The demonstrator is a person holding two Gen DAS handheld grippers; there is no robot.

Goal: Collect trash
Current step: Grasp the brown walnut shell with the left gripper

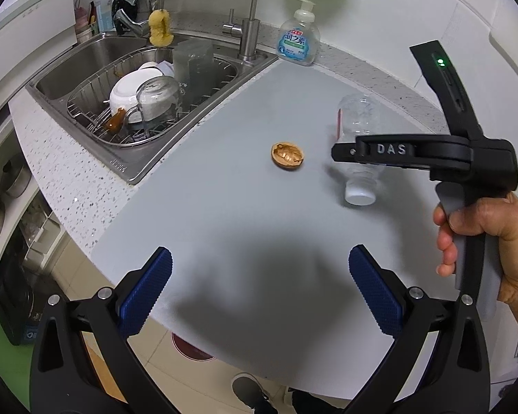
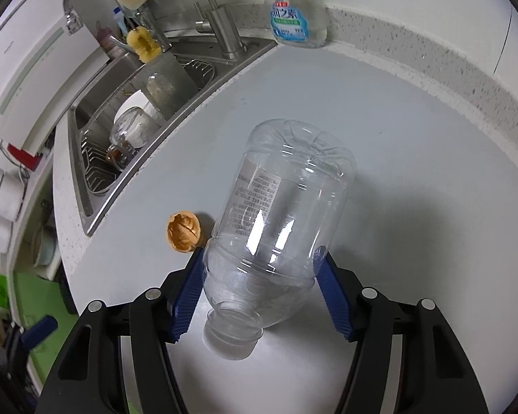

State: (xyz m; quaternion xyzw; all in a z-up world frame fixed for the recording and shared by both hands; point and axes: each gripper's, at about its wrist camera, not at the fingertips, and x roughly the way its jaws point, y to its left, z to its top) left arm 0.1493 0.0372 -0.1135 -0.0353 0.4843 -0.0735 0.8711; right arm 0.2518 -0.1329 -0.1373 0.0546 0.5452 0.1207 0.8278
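A clear empty plastic bottle point(image 2: 279, 214) with a white cap lies on its side on the grey mat point(image 2: 414, 138), cap toward me. My right gripper point(image 2: 259, 255) has closed in on it; both blue pads press the bottle's shoulder just above the neck. In the left wrist view the same bottle point(image 1: 359, 117) shows behind the right gripper point(image 1: 348, 153), which a person's hand point(image 1: 483, 227) holds. A brown half walnut shell point(image 1: 288, 156) sits left of the bottle, and its edge lies close by my right gripper's left finger point(image 2: 186, 293). My left gripper point(image 1: 260, 255) hangs open and empty over the mat's front edge.
A steel sink point(image 1: 145, 169) with a wire rack of dishes and glasses lies to the left. A soap pump bottle point(image 1: 298, 43) stands at the back by the tap. The counter's front edge drops to a tiled floor.
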